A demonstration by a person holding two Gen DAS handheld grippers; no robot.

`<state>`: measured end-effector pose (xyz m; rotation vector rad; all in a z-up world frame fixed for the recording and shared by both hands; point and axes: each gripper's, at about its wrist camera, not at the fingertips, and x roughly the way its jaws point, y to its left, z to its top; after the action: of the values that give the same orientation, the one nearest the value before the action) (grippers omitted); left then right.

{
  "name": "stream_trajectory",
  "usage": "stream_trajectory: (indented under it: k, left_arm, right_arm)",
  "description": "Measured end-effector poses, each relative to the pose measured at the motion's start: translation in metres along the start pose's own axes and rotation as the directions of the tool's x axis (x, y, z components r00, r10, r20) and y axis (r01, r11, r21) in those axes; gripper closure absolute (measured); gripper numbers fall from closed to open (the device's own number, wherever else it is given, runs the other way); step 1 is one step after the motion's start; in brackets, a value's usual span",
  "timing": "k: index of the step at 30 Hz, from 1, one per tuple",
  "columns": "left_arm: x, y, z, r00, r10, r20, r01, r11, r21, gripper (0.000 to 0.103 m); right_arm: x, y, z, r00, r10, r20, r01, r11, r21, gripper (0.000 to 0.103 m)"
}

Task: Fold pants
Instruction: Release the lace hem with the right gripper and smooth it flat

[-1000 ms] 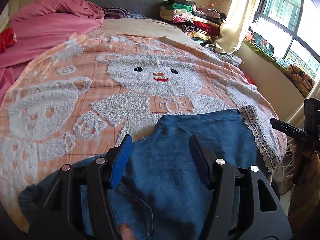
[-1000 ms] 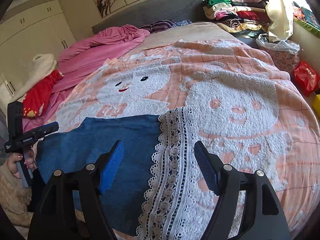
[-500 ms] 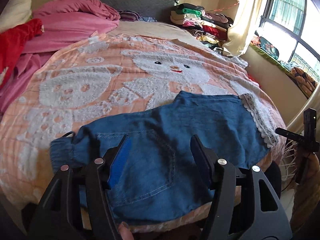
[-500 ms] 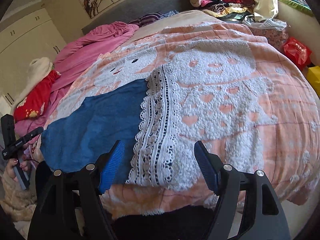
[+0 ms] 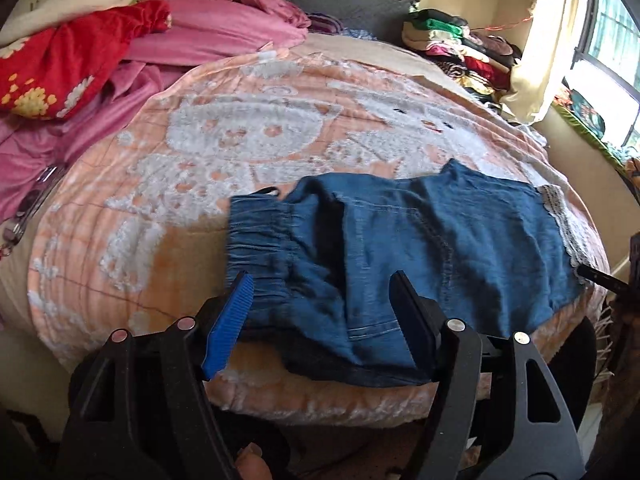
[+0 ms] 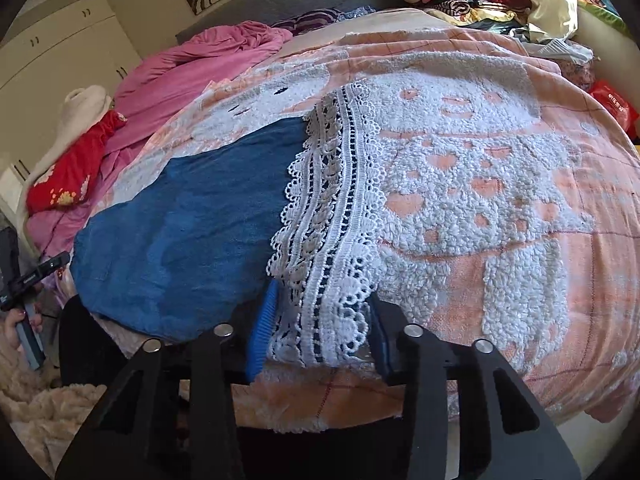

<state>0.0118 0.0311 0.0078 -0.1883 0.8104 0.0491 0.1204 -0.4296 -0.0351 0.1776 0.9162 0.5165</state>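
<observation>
White lettering marks the red bag (image 6: 614, 106) beside the bed and the left claw's black body (image 6: 30, 280), but both are too small to read.

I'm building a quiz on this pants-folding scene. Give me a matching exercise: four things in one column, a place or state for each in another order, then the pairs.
Things:
1. lace hem
2. waistband
3. red cloth
4. clothes pile

Places or states:
A. stacked at the head of the bed, near the window
B. between the right tool's jaws
C. gathered, in front of the open left tool
D. on the pink bedding, far left

Pairs: 1-B, 2-C, 3-D, 4-A
</observation>
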Motion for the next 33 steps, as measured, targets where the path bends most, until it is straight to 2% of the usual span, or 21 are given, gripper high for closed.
stream_trajectory:
  k: [1,2,4,7,9,11,17,18,21,24,27,32,33]
  left_arm:
    - [0.002,-0.010,0.000,1.000,-0.021,-0.003,0.021,1.000,0.021,0.040]
    - [0.006,-0.020,-0.001,0.999,-0.032,-0.014,0.033,0.998,0.045,0.040]
    - [0.021,-0.036,-0.006,0.999,0.000,-0.055,0.006,0.995,0.098,0.040]
    - [0.043,-0.039,-0.017,0.990,0.108,-0.092,-0.093,0.984,0.151,0.040]
    - [0.049,-0.034,-0.022,0.989,0.106,-0.104,-0.090,0.985,0.144,0.040]
    - [0.050,-0.032,-0.023,0.989,0.105,-0.100,-0.089,0.984,0.155,0.040]
    - [0.052,-0.028,-0.023,0.992,0.088,-0.096,-0.073,0.986,0.148,0.040]
    - [0.051,-0.027,-0.022,0.992,0.082,-0.094,-0.068,0.987,0.142,0.040]
    - [0.043,-0.027,-0.017,0.995,0.043,-0.091,-0.031,0.992,0.123,0.040]
    - [0.030,-0.031,-0.008,0.997,-0.007,-0.077,0.016,0.992,0.122,0.040]
    - [0.018,-0.043,0.005,0.998,-0.048,-0.040,0.053,0.986,0.157,0.040]
    - [0.012,-0.065,0.027,0.991,-0.131,-0.013,0.131,0.971,0.201,0.035]
    - [0.012,-0.071,0.032,0.989,-0.148,-0.013,0.147,0.965,0.215,0.035]
  right_arm:
    - [-0.004,-0.001,0.000,1.000,0.008,0.009,-0.008,1.000,0.001,0.081]
    - [-0.008,-0.001,0.001,1.000,0.019,0.015,-0.019,1.000,0.002,0.083]
    - [-0.016,0.000,0.002,1.000,0.018,0.024,-0.017,1.000,-0.014,0.086]
    - [-0.025,0.001,0.003,0.999,-0.005,0.032,0.006,0.999,-0.033,0.086]
    - [-0.021,-0.004,0.001,0.998,-0.068,0.014,0.069,0.997,-0.032,0.086]
    - [-0.011,-0.006,-0.005,0.997,-0.082,-0.002,0.081,0.996,-0.041,0.084]
    - [-0.009,-0.011,-0.012,0.996,-0.081,0.024,0.080,0.997,0.006,0.075]
    - [-0.012,-0.011,-0.012,0.996,-0.082,0.029,0.081,0.997,0.017,0.070]
    - [-0.027,-0.011,-0.014,0.994,-0.093,0.065,0.088,0.994,0.068,0.044]
    - [-0.040,-0.010,-0.017,0.989,-0.115,0.095,0.105,0.989,0.103,0.043]
    - [-0.051,-0.006,-0.025,0.985,-0.120,0.123,0.102,0.984,0.144,0.037]
    - [-0.066,0.005,-0.039,0.974,-0.147,0.174,0.113,0.974,0.194,0.036]
    - [-0.069,0.007,-0.041,0.972,-0.148,0.182,0.110,0.973,0.202,0.033]
